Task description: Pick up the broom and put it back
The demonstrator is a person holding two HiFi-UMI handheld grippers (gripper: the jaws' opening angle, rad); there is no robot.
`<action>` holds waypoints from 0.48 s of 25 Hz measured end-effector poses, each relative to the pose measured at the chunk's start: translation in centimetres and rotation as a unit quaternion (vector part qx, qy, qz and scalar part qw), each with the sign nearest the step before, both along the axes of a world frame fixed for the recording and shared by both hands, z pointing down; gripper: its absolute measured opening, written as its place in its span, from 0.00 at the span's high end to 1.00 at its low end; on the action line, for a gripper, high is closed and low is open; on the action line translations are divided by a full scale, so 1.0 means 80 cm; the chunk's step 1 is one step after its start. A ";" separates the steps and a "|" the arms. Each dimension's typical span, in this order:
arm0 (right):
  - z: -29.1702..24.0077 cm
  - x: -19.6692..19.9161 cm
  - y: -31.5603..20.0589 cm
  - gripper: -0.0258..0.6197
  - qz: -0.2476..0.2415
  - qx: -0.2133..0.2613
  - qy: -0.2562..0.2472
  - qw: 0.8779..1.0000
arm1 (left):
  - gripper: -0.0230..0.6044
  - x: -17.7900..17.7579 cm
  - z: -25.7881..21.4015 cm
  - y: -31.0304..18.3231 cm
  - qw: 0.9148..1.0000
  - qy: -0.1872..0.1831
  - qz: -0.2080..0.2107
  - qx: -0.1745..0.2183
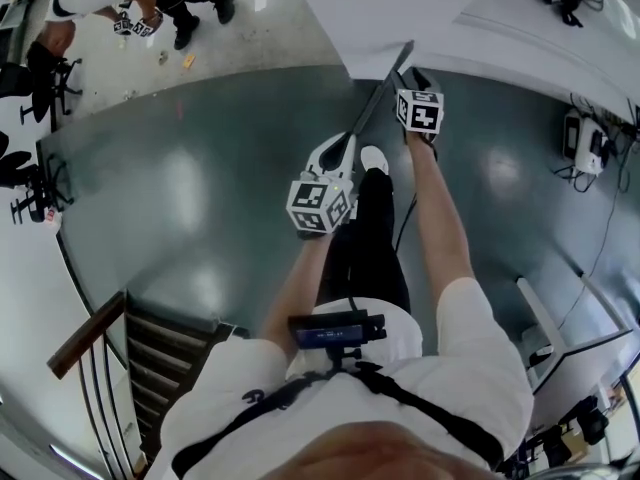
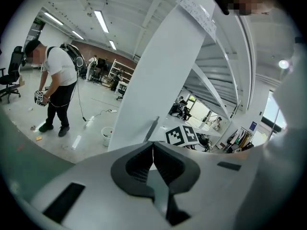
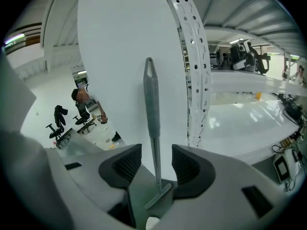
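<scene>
Nearest my head camera is the wearer's white shirt, crossed by black harness straps. Beyond it spreads a dark green floor, glossy with pale patches of light. A broad white pillar rises ahead and fills most of the right gripper view. At the lower left of the head view is a dark staircase with a wooden handrail. A second person in a white top stands bent over on pale concrete, well beyond the pillar.

The broom stands close in front of the pillar. I see only its grey handle, which has a thicker grip with a hanging hole at the top and a thin rod beneath. I cannot tell whether it touches the pillar.

My left gripper has its jaws pressed together on the thin rod, holding it. My right gripper, farther along the handle, has its jaws wide apart. The rod runs between the pads and touches neither.
</scene>
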State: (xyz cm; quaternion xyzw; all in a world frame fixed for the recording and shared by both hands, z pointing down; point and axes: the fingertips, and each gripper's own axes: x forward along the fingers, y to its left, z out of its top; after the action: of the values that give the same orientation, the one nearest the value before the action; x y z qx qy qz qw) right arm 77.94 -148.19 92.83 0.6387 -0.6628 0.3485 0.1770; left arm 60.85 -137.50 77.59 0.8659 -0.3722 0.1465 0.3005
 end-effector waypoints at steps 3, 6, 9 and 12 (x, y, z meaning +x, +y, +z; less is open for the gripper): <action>-0.013 0.000 0.025 0.69 -0.005 0.004 -0.004 1.000 | 0.94 0.004 -0.013 0.003 1.000 0.004 0.003 0.009; -0.038 -0.002 0.055 0.69 -0.001 0.018 -0.023 1.000 | 0.94 0.005 -0.034 0.004 1.000 0.010 0.002 0.019; -0.076 -0.003 0.082 0.69 0.012 0.038 -0.042 0.998 | 0.94 0.006 -0.062 0.008 0.999 0.021 0.004 0.031; -0.138 -0.009 0.109 0.69 0.007 0.069 -0.026 0.997 | 0.94 0.005 -0.098 0.019 0.998 0.034 0.012 0.047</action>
State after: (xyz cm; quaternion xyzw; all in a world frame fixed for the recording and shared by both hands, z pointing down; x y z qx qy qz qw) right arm 77.20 -139.49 81.76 0.6451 -0.6849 0.3195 0.1129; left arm 61.27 -136.00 69.71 0.8878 -0.3578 0.1032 0.2704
